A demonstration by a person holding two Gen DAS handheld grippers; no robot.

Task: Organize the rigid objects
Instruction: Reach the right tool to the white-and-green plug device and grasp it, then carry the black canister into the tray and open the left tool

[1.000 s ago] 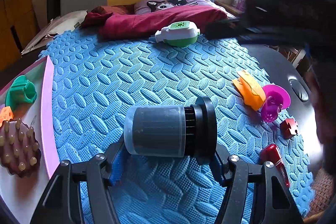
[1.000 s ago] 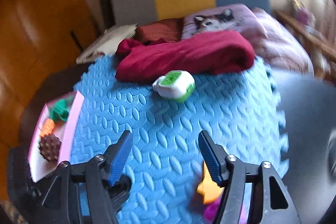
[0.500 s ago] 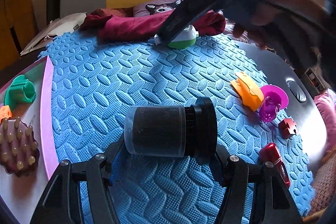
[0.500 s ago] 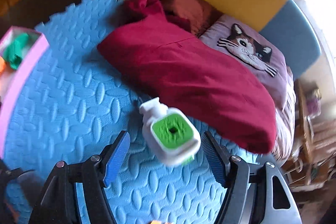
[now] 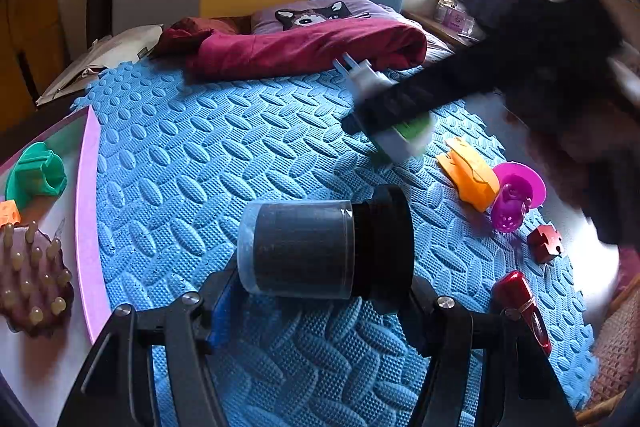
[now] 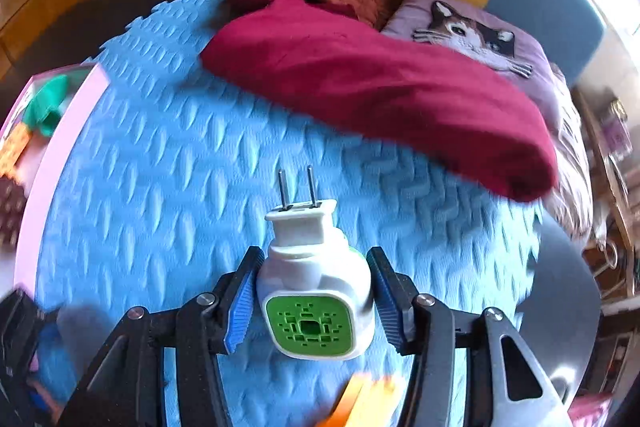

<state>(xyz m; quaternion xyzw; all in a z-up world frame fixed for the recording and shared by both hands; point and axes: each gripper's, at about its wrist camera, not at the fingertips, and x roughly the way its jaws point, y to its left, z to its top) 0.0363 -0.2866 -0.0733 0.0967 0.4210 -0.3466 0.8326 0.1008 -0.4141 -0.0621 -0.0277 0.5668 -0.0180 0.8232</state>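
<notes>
My left gripper (image 5: 316,291) is shut on a dark cylindrical jar (image 5: 304,247) with a black cap, held sideways just above the blue foam mat (image 5: 200,167). My right gripper (image 6: 312,291) has a white plug-in device with a green face (image 6: 308,323) between its blue pads (image 6: 240,307). The jaws are closing and both pads touch the device's sides, with its two prongs pointing away from me. In the left wrist view the right gripper (image 5: 400,103) and the device (image 5: 404,139) are blurred over the mat's right half.
A pink-rimmed tray (image 5: 86,207) at the left holds a green piece (image 5: 36,175), an orange cube (image 5: 9,213) and a brown studded brush (image 5: 32,283). An orange piece (image 5: 468,175), a magenta piece (image 5: 516,199), a red block (image 5: 544,243) and a glossy red object (image 5: 520,303) lie at the right. A red cloth (image 5: 304,47) lies at the far edge.
The right gripper swung over the mat, came down around the plug-in device and narrowed onto it. The device has shifted nearer and to the right. The left gripper and jar stayed put.
</notes>
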